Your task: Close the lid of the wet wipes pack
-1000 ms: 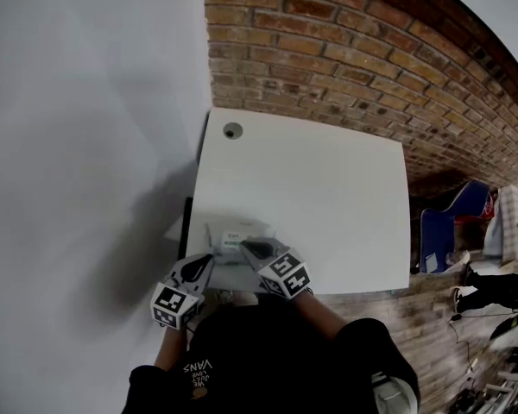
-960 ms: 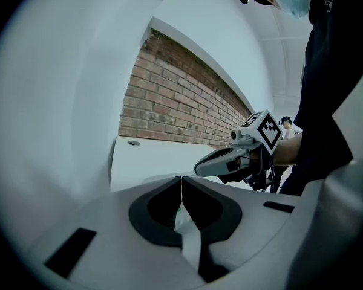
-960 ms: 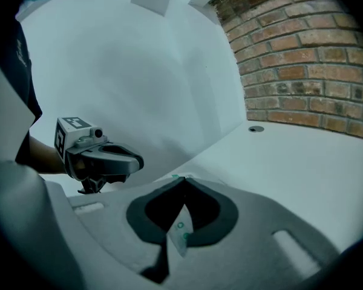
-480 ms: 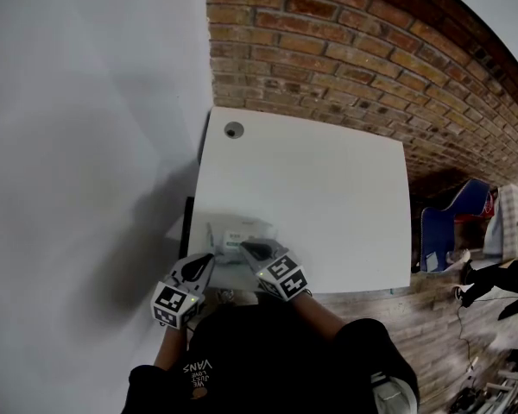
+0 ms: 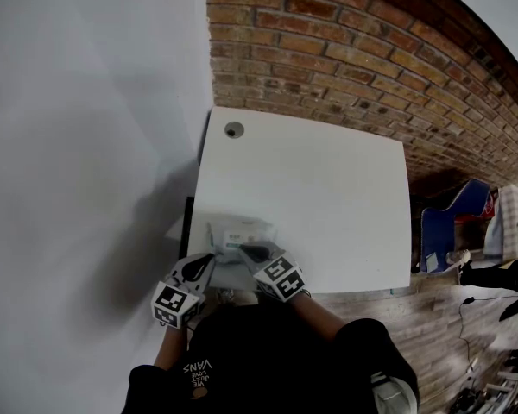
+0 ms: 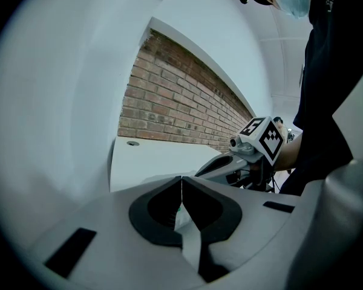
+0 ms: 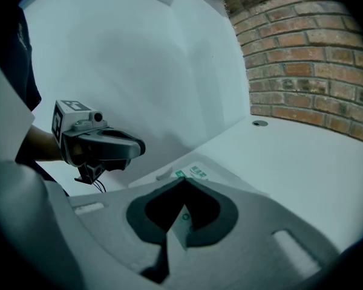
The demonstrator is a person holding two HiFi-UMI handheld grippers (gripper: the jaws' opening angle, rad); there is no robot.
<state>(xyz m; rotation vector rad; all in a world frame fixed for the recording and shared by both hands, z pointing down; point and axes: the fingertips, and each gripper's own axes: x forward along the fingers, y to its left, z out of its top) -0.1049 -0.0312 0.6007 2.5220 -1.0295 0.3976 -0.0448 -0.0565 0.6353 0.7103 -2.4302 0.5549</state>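
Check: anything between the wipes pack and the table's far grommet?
Nothing: head view shows bare white tabletop between wet wipes pack and grommet.

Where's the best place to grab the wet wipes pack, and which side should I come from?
Probably its near rim, coming in low from your side: the wet wipes pack lies flat on the table close to the front edge, so only that thin rim gives jaws something to pinch.
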